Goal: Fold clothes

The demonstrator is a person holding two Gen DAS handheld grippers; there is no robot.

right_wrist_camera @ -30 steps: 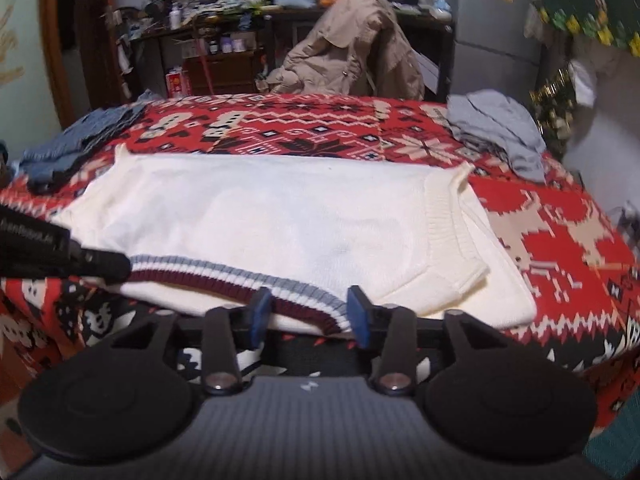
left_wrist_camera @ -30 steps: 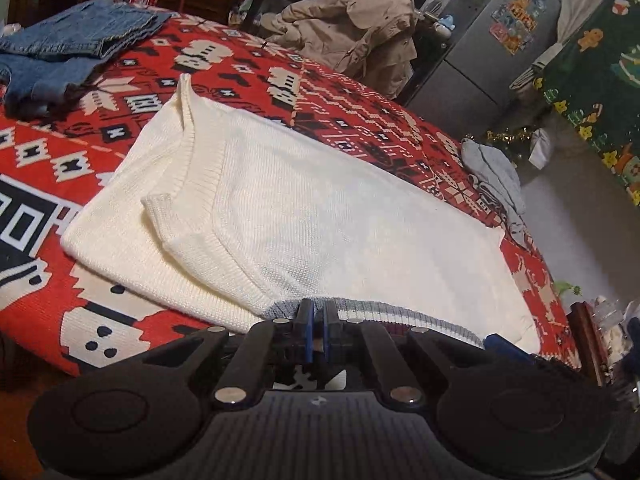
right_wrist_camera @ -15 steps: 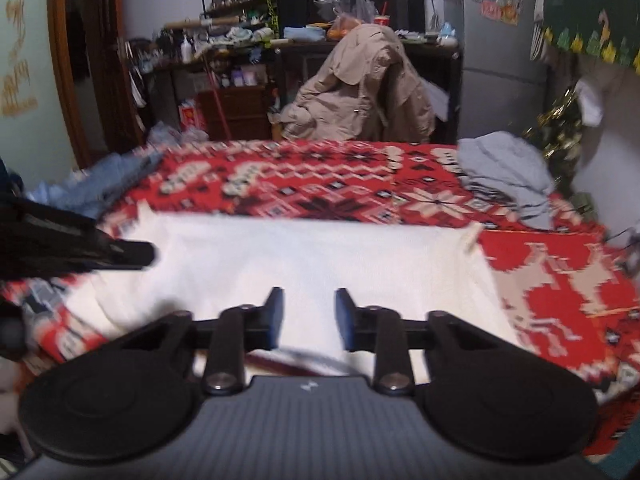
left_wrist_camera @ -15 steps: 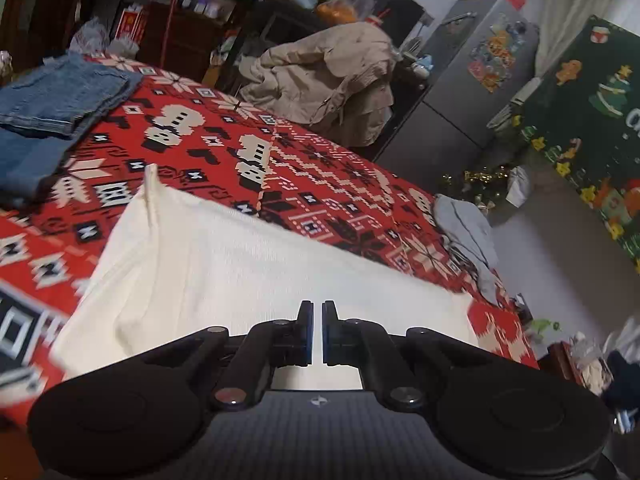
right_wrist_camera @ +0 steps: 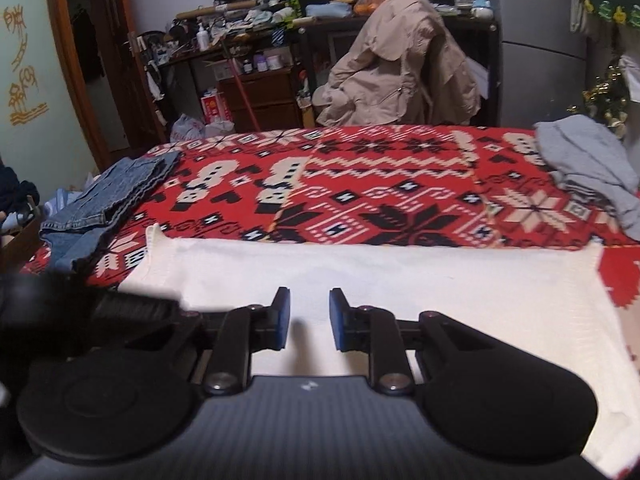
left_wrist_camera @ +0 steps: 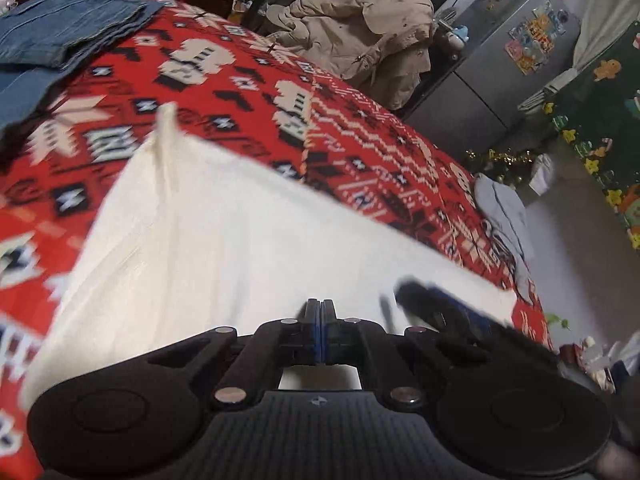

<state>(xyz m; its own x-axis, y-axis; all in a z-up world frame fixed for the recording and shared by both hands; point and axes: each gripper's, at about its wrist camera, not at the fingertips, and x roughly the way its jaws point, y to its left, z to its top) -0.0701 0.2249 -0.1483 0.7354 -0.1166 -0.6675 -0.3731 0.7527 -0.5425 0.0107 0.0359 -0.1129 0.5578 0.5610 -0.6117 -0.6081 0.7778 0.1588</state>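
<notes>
A white knit sweater (left_wrist_camera: 240, 240) (right_wrist_camera: 440, 280) lies spread on the red patterned blanket (left_wrist_camera: 360, 128) (right_wrist_camera: 380, 184). A smooth white layer reaches right up to both grippers and covers the cuffs. My left gripper (left_wrist_camera: 320, 312) is shut at the sweater's near edge, and the fabric runs straight into its fingers. It also shows as a dark blur at the left of the right wrist view (right_wrist_camera: 120, 308). My right gripper (right_wrist_camera: 308, 320) stands just right of it. Its jaws are closing with white fabric in the narrow gap between them. The striped hem is hidden.
Folded blue jeans (left_wrist_camera: 68, 28) (right_wrist_camera: 112, 192) lie at the blanket's far left. A grey garment (right_wrist_camera: 588, 160) (left_wrist_camera: 500, 216) sits at its far right edge. Beyond the bed stand a chair draped with a beige jacket (right_wrist_camera: 404, 64), cluttered shelves and a grey fridge (left_wrist_camera: 508, 68).
Both grippers moved forward over the sweater. The striped hem and both ribbed cuffs have dropped from view under a smooth white layer. The right jaws narrowed.
</notes>
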